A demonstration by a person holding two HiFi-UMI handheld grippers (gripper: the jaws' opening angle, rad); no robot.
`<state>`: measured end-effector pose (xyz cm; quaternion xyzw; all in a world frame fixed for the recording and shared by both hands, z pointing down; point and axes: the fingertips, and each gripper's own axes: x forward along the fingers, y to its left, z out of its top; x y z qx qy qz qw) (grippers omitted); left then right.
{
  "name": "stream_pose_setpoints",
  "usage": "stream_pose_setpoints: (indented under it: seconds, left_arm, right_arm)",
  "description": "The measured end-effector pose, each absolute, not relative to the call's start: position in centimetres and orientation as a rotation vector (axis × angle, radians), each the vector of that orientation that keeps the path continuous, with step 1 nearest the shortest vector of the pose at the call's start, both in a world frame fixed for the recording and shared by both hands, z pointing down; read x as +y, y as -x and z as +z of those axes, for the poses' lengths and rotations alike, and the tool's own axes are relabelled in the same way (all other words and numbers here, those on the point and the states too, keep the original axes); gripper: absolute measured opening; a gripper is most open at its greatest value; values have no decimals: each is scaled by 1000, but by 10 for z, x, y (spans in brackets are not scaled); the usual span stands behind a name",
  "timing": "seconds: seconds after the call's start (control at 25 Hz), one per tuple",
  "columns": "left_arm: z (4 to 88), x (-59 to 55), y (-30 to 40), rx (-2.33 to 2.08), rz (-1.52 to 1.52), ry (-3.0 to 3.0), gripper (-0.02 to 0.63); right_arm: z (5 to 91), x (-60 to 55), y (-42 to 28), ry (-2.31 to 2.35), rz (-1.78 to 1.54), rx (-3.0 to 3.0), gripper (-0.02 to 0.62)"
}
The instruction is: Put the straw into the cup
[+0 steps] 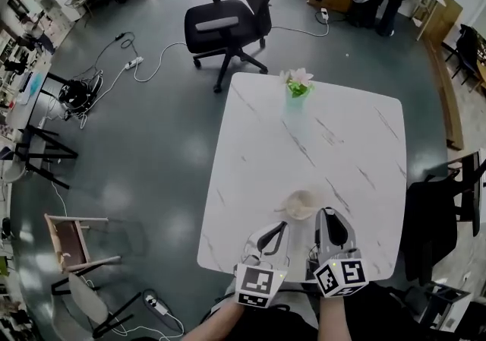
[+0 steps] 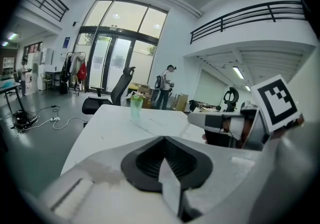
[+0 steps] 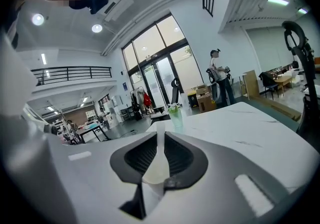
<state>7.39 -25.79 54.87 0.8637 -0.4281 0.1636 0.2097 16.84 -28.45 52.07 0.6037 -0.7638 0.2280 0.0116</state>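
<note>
A pale paper cup (image 1: 300, 204) stands near the front edge of the white marble table (image 1: 342, 142). My right gripper (image 1: 327, 219) hovers just to the right of the cup. In the right gripper view a thin white straw (image 3: 157, 160) lies lengthwise between the dark pads, and that gripper (image 3: 161, 135) is shut on it. My left gripper (image 1: 276, 233) sits just in front and to the left of the cup. Its jaws (image 2: 164, 142) are pressed together with nothing between them. The right gripper (image 2: 222, 125) also shows at the right in the left gripper view. Neither gripper view shows the cup.
A green vase with flowers (image 1: 296, 90) stands at the table's far side. A black office chair (image 1: 228, 24) is beyond the table, and a dark chair (image 1: 437, 218) is on the right. A wooden chair (image 1: 72, 244) and cables (image 1: 129, 62) lie on the floor at left.
</note>
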Motion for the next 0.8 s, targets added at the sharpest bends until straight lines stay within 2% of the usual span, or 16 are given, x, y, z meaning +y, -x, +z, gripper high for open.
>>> stream_pose_setpoints:
  seconds: [0.8]
  left_arm:
    - [587, -277, -66, -1206, 517, -2319, 2]
  right_arm:
    - [587, -305, -158, -1758, 775, -2322, 44]
